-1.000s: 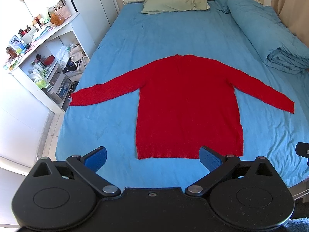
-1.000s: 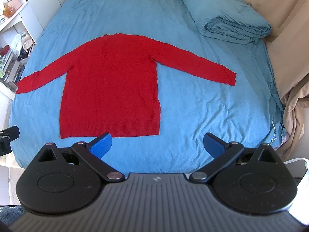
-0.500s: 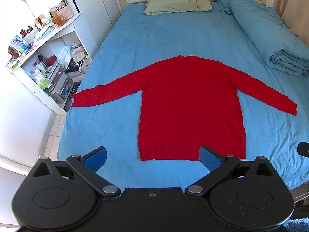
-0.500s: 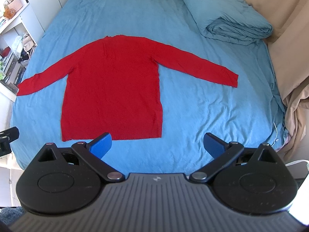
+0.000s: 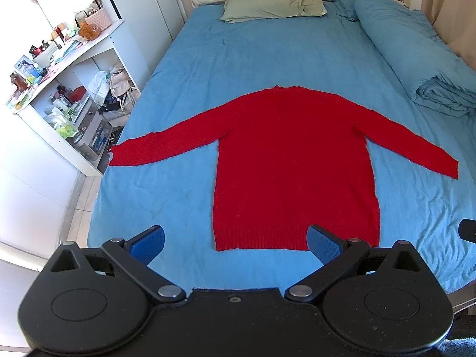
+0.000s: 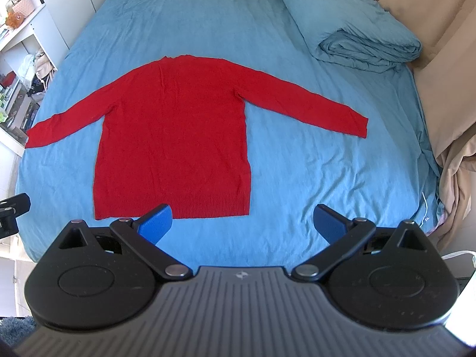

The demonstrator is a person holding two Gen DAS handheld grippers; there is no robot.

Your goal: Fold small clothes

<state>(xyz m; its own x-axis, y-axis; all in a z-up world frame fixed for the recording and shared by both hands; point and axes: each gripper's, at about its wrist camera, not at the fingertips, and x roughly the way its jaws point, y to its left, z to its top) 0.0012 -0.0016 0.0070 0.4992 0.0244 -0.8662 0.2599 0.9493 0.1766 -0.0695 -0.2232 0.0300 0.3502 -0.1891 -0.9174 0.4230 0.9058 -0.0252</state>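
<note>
While both tools hang wide open and hold nothing, one red sweater (image 5: 293, 163) lies flat on the blue bed (image 5: 267, 59) just ahead of them, its two sleeves spread out to either side. The left tool (image 5: 235, 242) hovers above the hem, its two blue pads (image 5: 147, 242) set far apart, one past the sweater's left edge and one over the hem's right part. The right tool (image 6: 242, 221) sits over the hem's right corner, one pad over the ribbed edge, the other over bare sheet. Farther ahead lie one green pillow (image 5: 273, 4) and one rolled blue duvet (image 6: 357, 26); one cluttered white shelf unit (image 5: 68, 89) stands to the left.
</note>
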